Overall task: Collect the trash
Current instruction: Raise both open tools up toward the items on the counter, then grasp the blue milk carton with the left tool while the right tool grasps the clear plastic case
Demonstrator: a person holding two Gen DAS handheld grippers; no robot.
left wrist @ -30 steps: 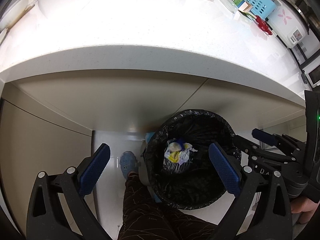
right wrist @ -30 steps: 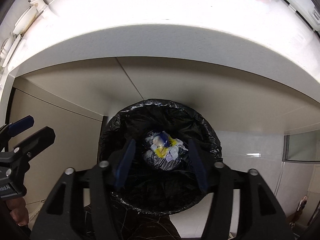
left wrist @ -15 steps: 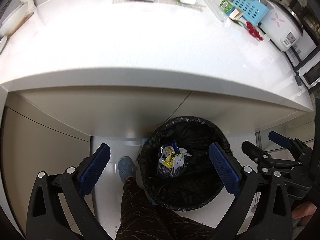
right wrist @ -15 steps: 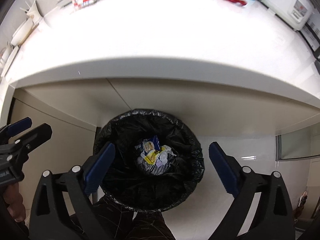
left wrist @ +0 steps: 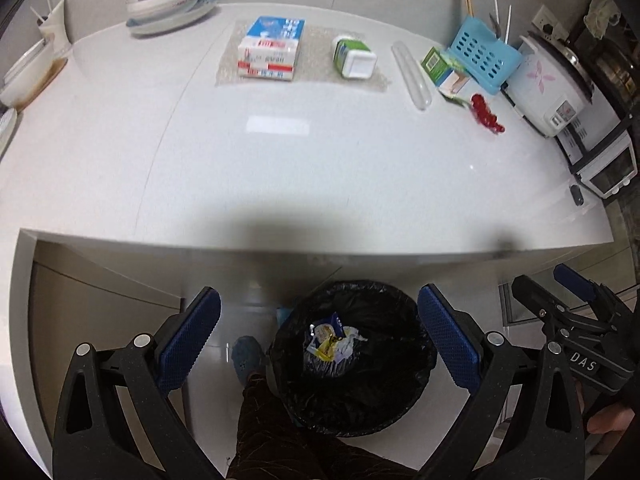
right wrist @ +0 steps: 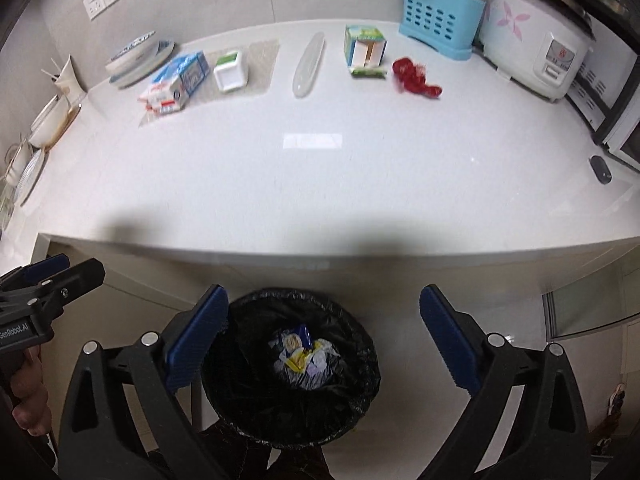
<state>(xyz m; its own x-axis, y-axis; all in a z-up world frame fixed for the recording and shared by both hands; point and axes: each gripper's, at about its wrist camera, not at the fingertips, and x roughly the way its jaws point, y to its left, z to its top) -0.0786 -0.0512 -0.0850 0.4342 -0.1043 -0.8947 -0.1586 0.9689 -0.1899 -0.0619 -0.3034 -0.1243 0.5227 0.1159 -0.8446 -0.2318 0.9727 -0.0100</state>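
A bin with a black liner [left wrist: 360,400] [right wrist: 248,400] stands on the floor under the white counter [left wrist: 280,168] [right wrist: 320,184]. Crumpled white, yellow and blue wrappers [left wrist: 330,340] [right wrist: 302,354] lie at its bottom. My left gripper [left wrist: 320,300] hangs open and empty high above the bin. Beside it my right gripper [right wrist: 324,296] is also open wide with nothing between its pads. On the counter lie a red crumpled wrapper [left wrist: 486,114] [right wrist: 414,78], an opened green and white carton [left wrist: 444,66] [right wrist: 364,50] and a clear plastic sleeve [left wrist: 412,76] [right wrist: 308,64].
At the back of the counter are a blue and white box [left wrist: 270,48], a small green and white box [left wrist: 354,58], a blue basket [left wrist: 484,52], a rice cooker [left wrist: 552,88] and stacked dishes [left wrist: 168,4]. A person's leg [left wrist: 272,432] and shoe are beside the bin.
Both grippers have risen, so the bin looks smaller and the whole countertop has come into view. The right jaws went from half closed to wide open. The wrappers lie in the bin.
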